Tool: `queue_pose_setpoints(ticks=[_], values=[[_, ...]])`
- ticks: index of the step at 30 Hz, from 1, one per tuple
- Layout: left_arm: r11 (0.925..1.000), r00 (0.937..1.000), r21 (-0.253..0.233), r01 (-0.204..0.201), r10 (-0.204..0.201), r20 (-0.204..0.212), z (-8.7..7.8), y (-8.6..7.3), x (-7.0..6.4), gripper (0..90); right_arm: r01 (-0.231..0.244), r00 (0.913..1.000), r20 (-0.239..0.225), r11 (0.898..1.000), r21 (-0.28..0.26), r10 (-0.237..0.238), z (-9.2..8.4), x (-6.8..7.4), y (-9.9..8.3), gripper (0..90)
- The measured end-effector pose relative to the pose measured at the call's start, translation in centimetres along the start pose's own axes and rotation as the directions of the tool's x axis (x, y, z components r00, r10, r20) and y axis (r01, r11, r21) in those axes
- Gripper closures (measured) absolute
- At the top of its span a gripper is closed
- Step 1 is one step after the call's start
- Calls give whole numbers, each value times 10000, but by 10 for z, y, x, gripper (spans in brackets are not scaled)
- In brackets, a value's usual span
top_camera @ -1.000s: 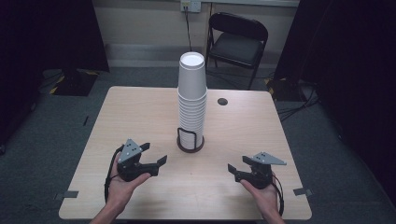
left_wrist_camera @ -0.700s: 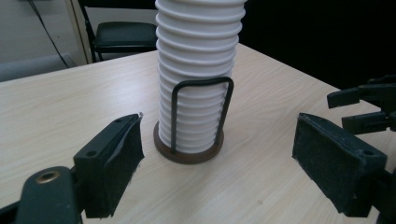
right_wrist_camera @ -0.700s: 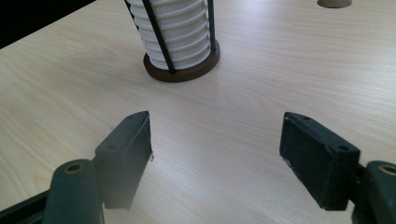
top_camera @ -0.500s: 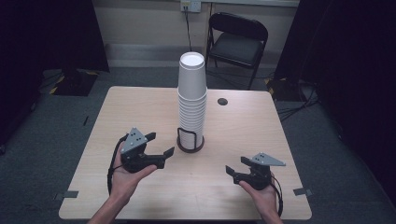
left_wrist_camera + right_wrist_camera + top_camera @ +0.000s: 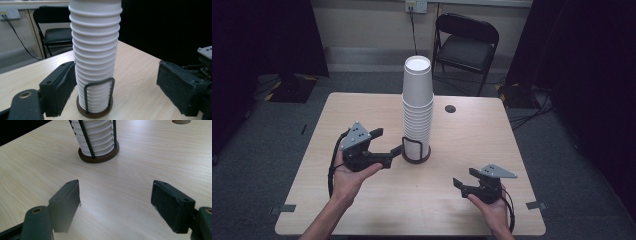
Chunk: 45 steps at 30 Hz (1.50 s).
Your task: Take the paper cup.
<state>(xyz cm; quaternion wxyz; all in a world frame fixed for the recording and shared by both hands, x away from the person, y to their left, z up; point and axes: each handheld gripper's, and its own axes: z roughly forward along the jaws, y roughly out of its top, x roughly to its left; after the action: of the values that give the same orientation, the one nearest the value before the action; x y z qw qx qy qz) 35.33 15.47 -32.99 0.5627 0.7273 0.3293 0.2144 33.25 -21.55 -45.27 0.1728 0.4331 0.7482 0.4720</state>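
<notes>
A tall stack of white paper cups (image 5: 417,100) stands in a dark wire holder (image 5: 414,152) at the middle of the wooden table (image 5: 362,210). My left gripper (image 5: 387,141) is held above the table just left of the stack, pointing at its lower part. Its jaws have just been opening; they stand open and apart from the cups. In the left gripper view the stack (image 5: 95,50) and holder (image 5: 96,111) rise close ahead of the gripper (image 5: 116,75). My right gripper (image 5: 464,178) rests low at the front right, open and holding nothing. In its view the gripper (image 5: 115,192) faces the holder (image 5: 100,157) and cups (image 5: 93,137).
A small dark round cap (image 5: 450,108) is set in the table right of the stack. A black folding chair (image 5: 467,42) stands behind the table by the wall, under an outlet (image 5: 416,6). Bare wood lies between the two grippers.
My left hand has lifted its gripper off the table and brought it closer to the cup stack, and its jaws spread a little. The right gripper has stayed put.
</notes>
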Motion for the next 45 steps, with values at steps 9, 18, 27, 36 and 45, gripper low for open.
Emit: queue_pose_setpoints(ticks=[9,18,27,36,45], values=[[9999,9994,71,-126,124,334,5,24,5,165,-21,10000,74,9999,153,20,1,1,-1,234],[9981,9993,-518,-322,331,160,4,51,6,183,9,9999,166,10000,52,-10,1,1,-1,243],[9962,9991,-854,-189,221,375,14,73,10,156,34,9999,147,10000,82,-36,1,1,-1,237],[9960,9996,-889,-117,139,245,25,90,15,156,-2,9999,152,9996,286,-3,2,1,-2,238],[9951,9996,-941,-291,289,-32,35,107,21,156,41,10000,42,9991,427,-43,4,1,-3,237]])
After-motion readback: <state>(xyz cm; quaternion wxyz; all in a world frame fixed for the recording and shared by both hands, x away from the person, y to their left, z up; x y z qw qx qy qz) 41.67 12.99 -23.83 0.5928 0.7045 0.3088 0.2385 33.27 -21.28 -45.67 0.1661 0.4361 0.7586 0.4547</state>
